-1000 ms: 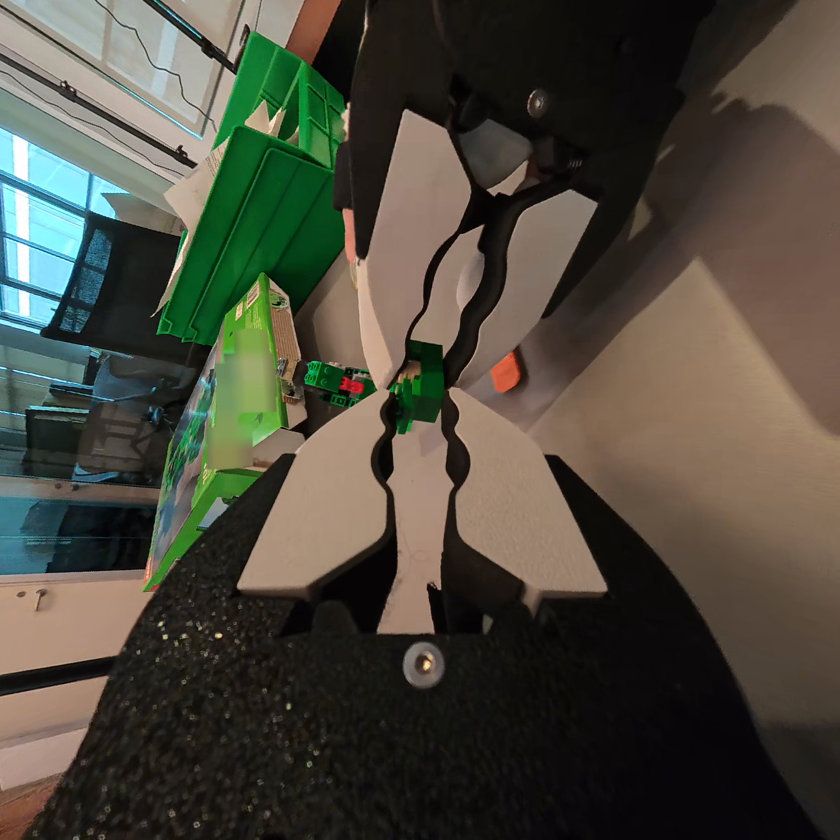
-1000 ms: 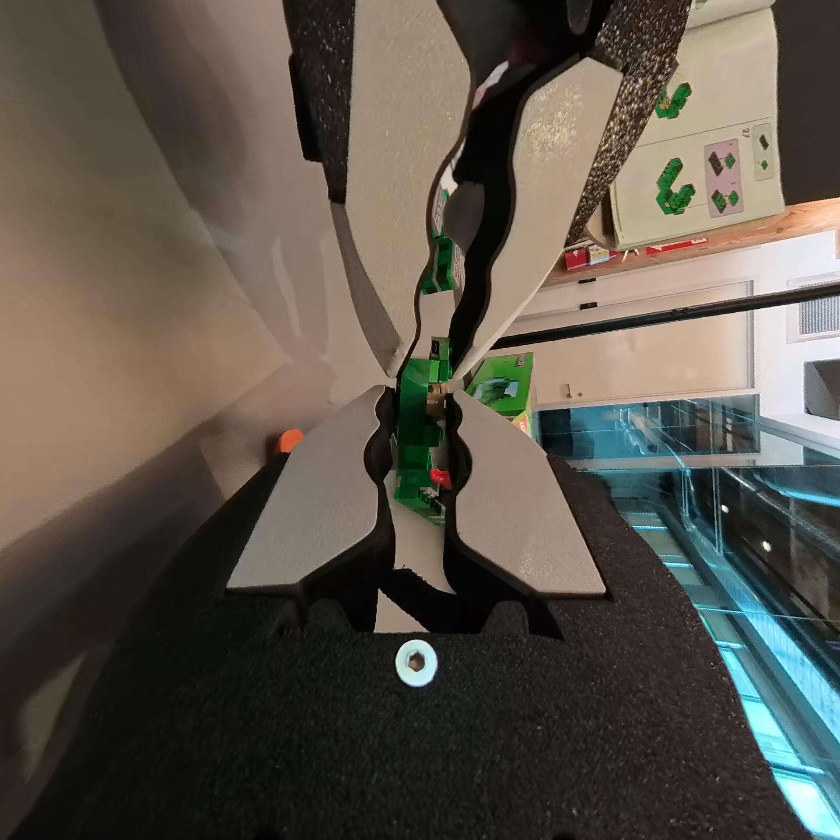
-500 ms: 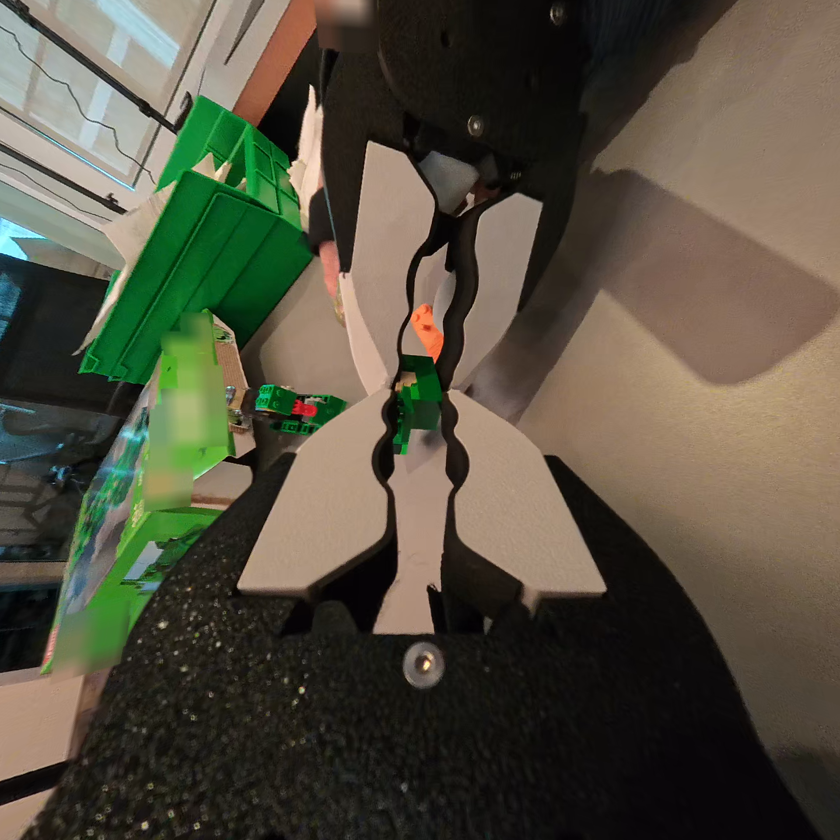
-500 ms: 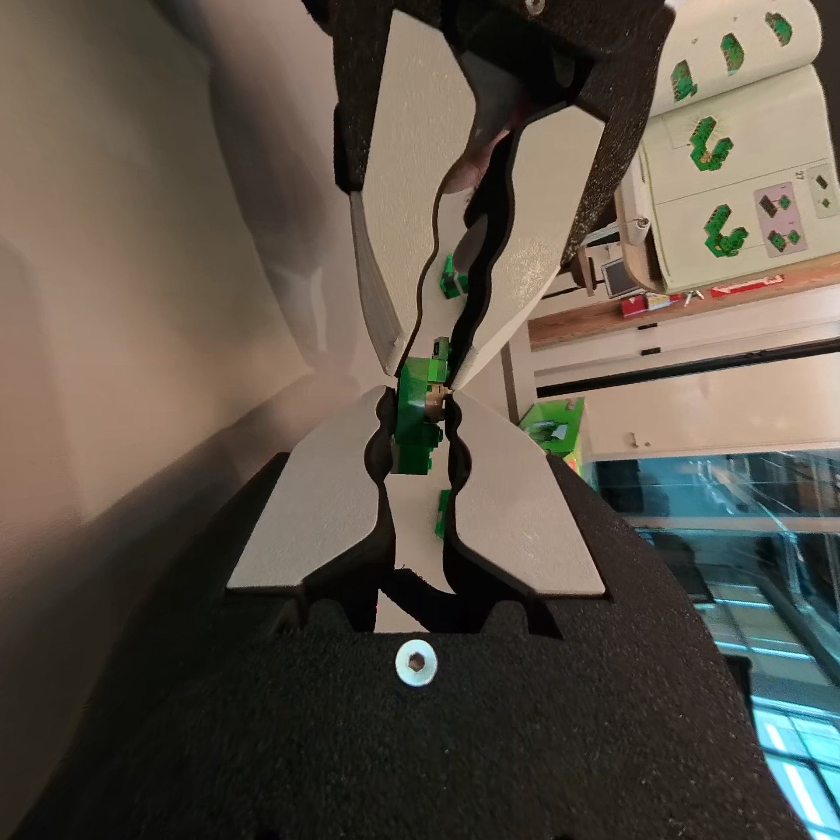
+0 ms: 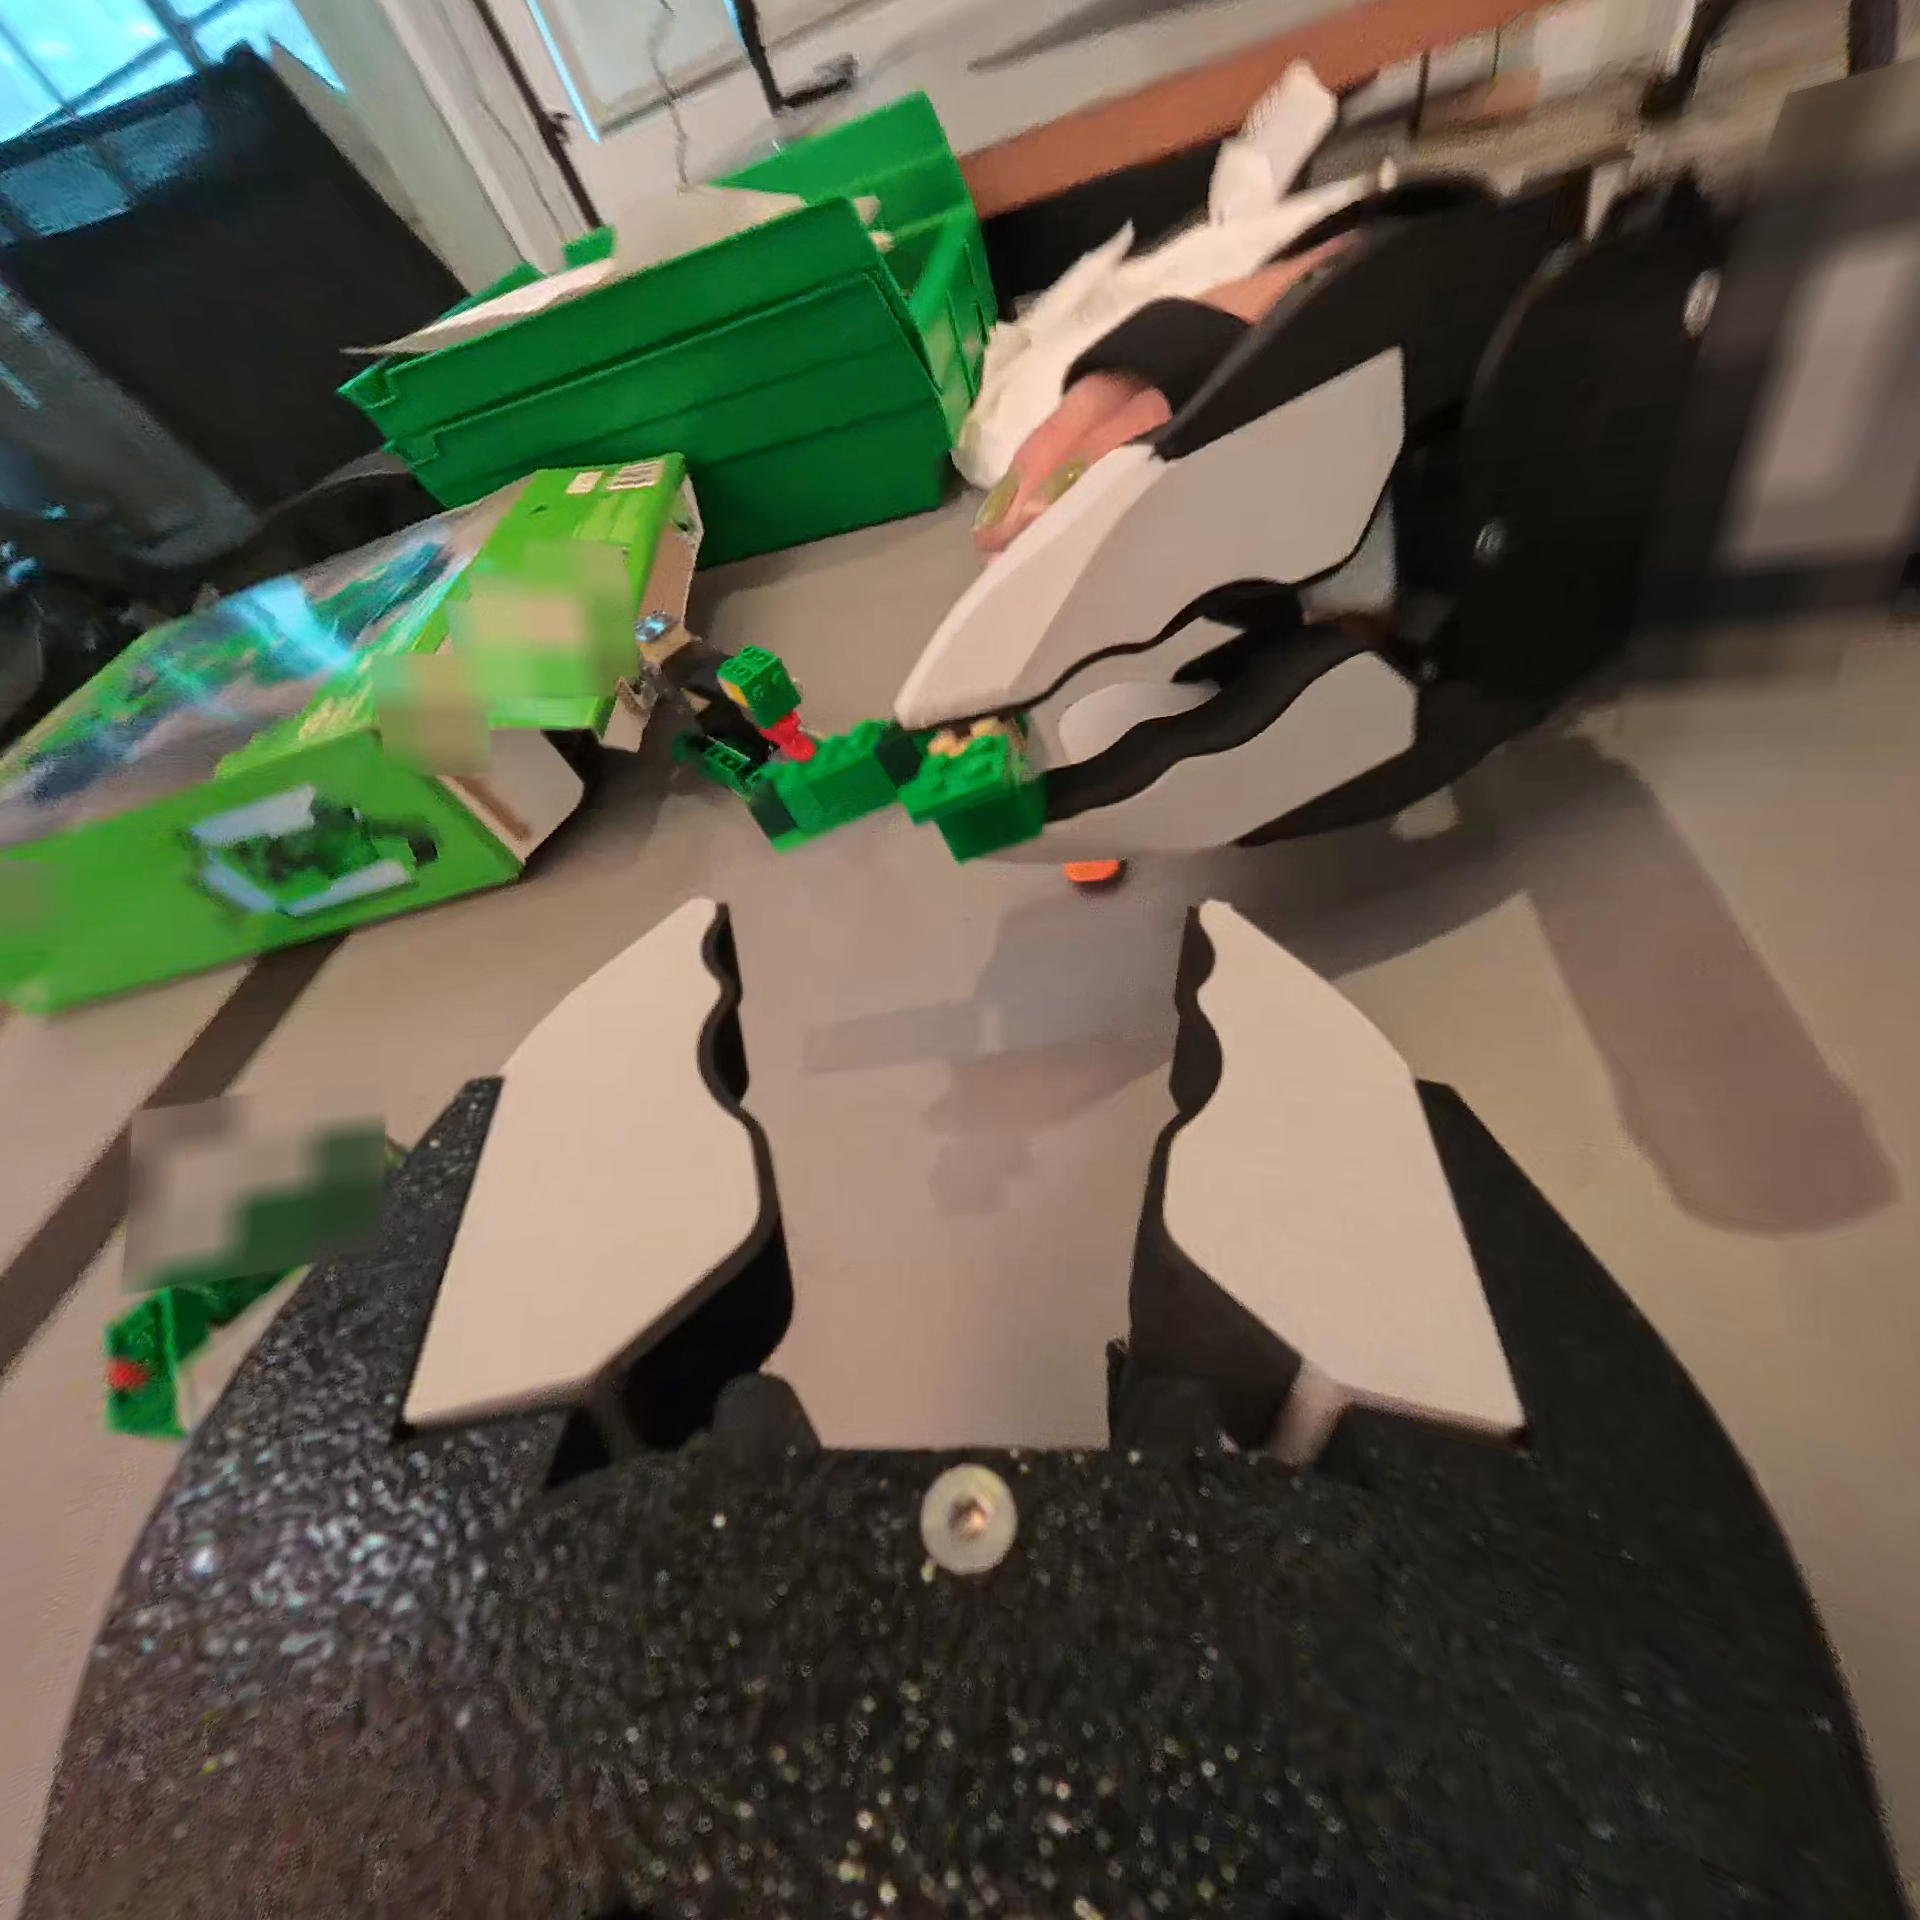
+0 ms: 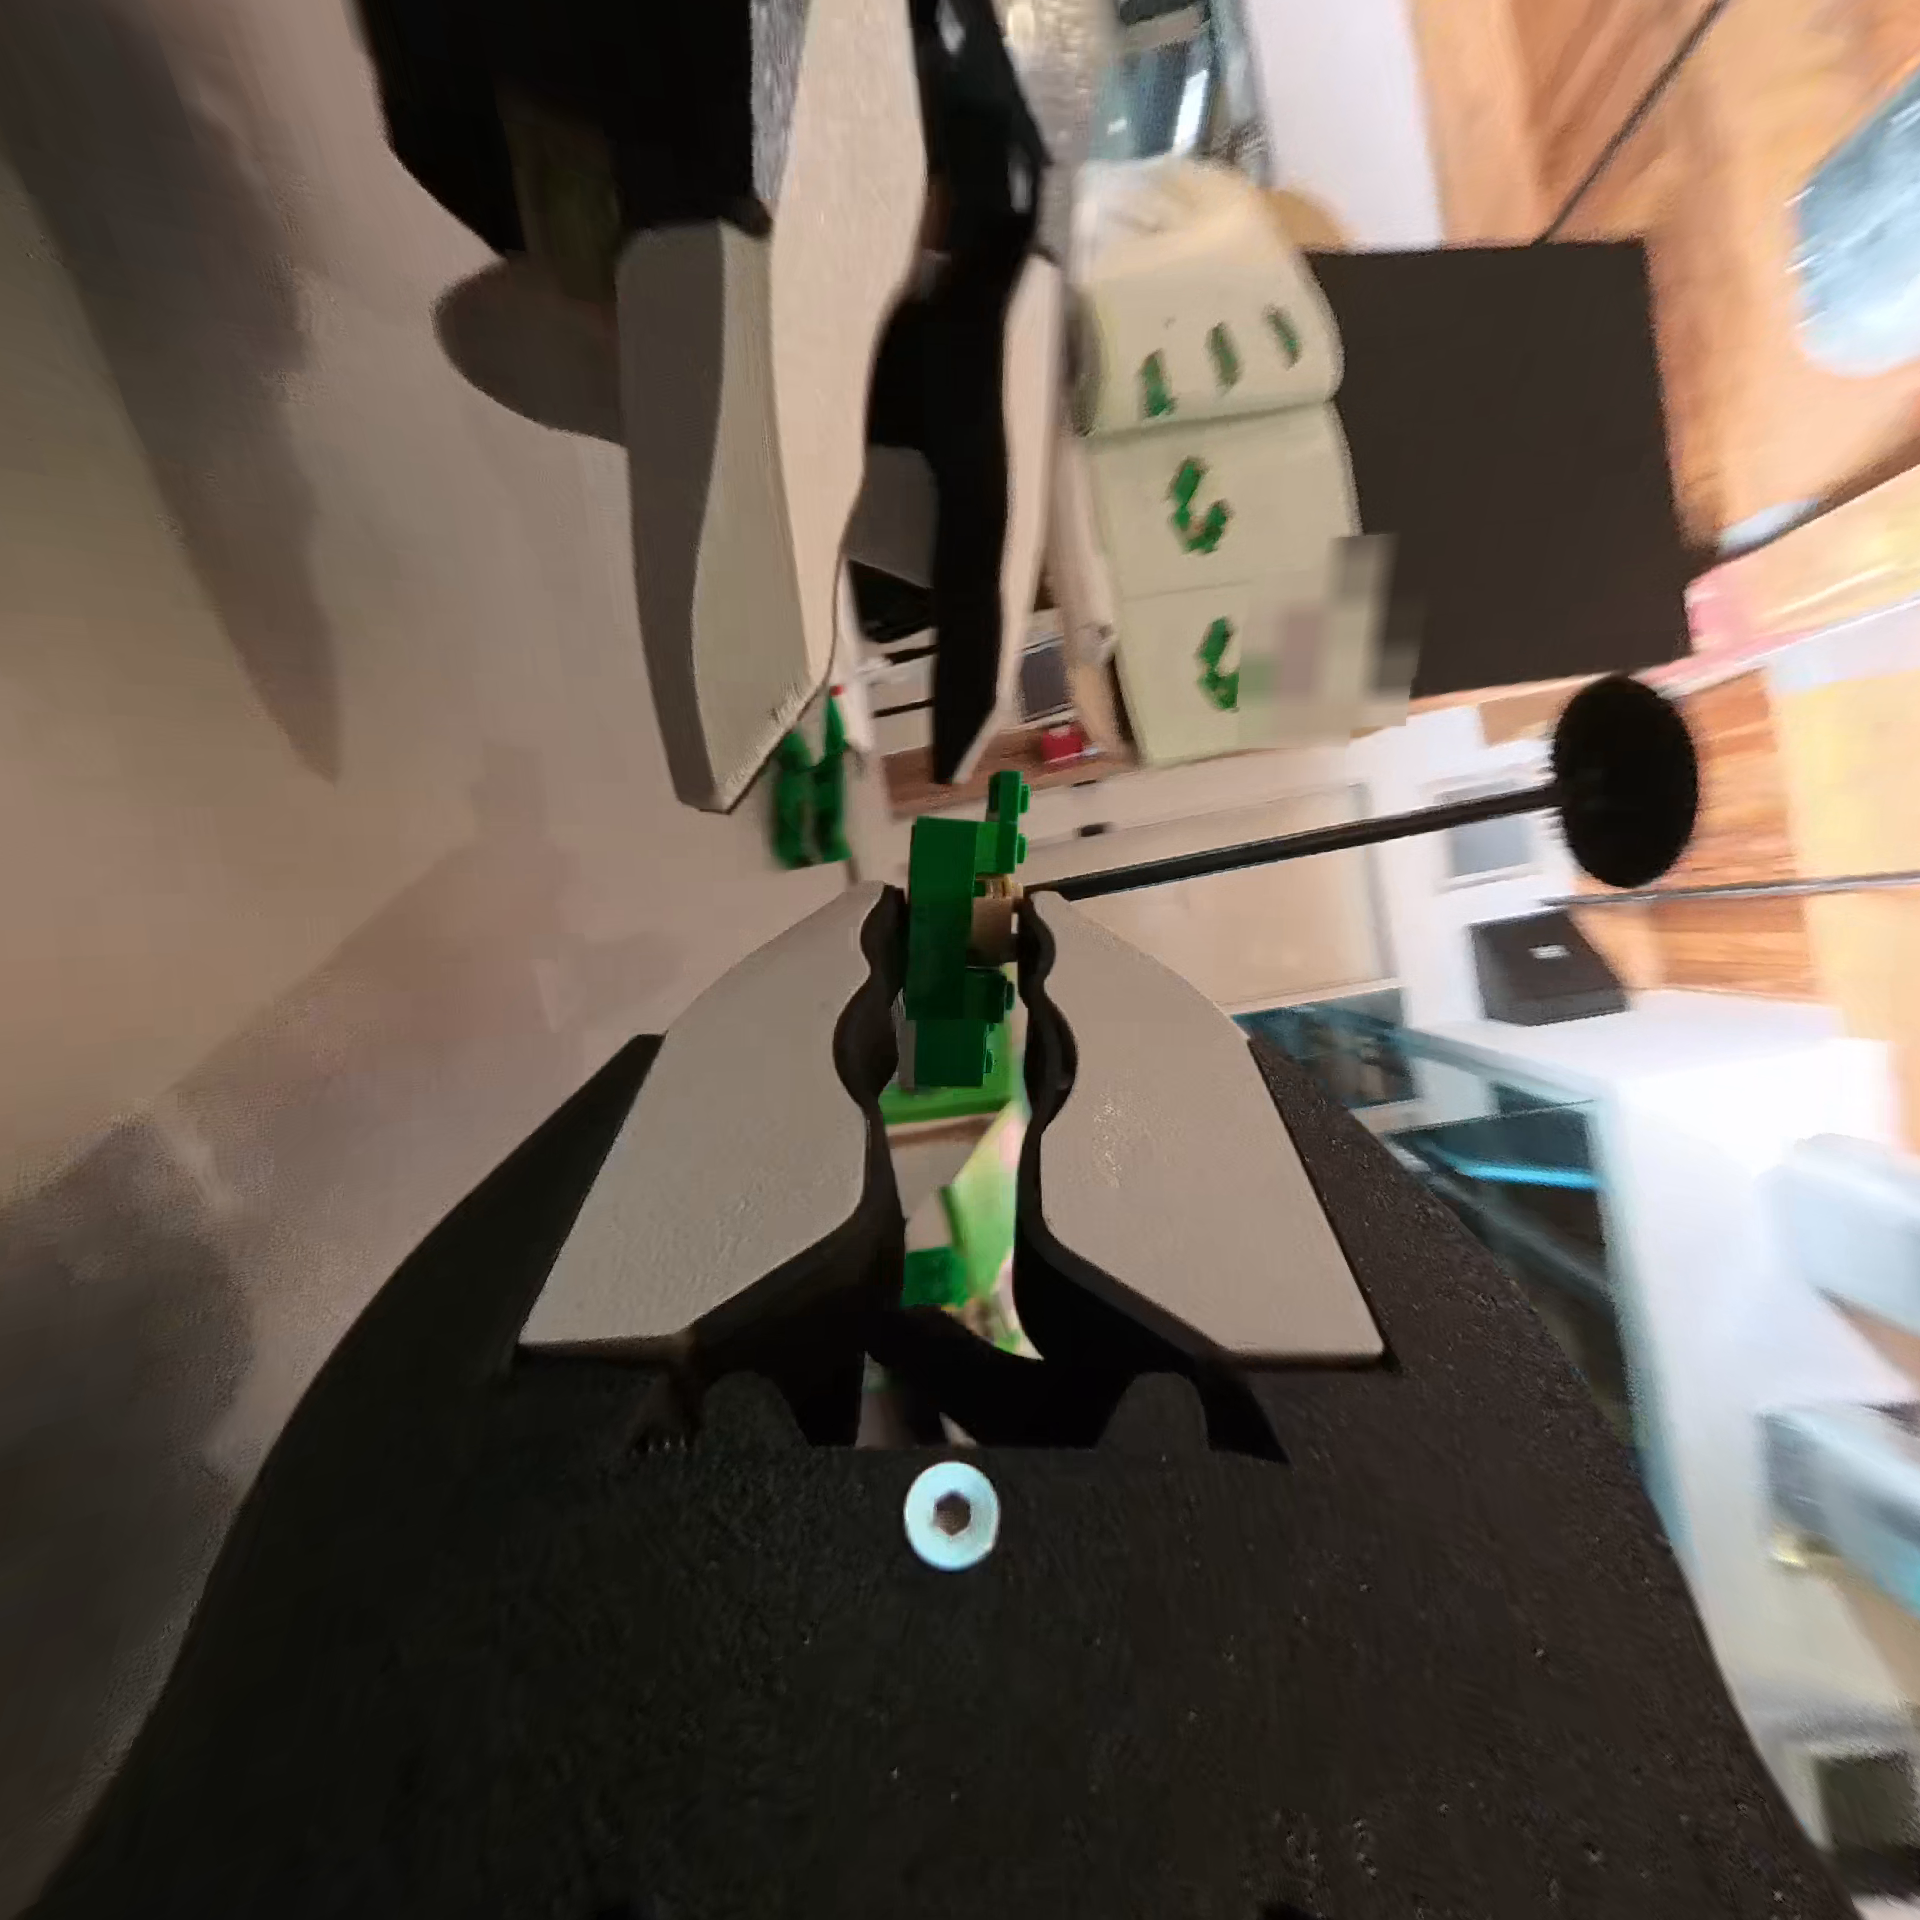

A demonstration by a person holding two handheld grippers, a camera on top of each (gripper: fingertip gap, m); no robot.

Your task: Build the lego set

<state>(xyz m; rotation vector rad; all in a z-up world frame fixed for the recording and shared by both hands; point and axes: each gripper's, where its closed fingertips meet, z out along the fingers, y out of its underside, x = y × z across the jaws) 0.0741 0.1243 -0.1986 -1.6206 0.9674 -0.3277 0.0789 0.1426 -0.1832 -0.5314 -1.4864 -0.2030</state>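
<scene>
My right gripper (image 6: 951, 904) is shut on a small green lego assembly (image 6: 940, 966) with a tan part, held above the grey table. In the left wrist view the right gripper (image 5: 977, 769) comes in from the right with the assembly (image 5: 971, 795) at its fingertips. My left gripper (image 5: 961, 925) is open and empty, a short way back from the assembly. It also shows in the right wrist view (image 6: 842, 779), apart from the assembly. A second green lego build (image 5: 774, 717) with a red part sits on the table (image 5: 935, 1143) just left of the held assembly.
A green lego box (image 5: 312, 748) lies at the left, green bins (image 5: 707, 384) behind it. A small orange piece (image 5: 1091, 871) lies under the right gripper. The open instruction booklet (image 6: 1216, 499) is across the table. Loose green pieces (image 5: 145, 1361) lie at the lower left.
My left gripper has opened, let go of the green assembly and pulled back from it. My right gripper keeps hold of the assembly. Both views have swung round.
</scene>
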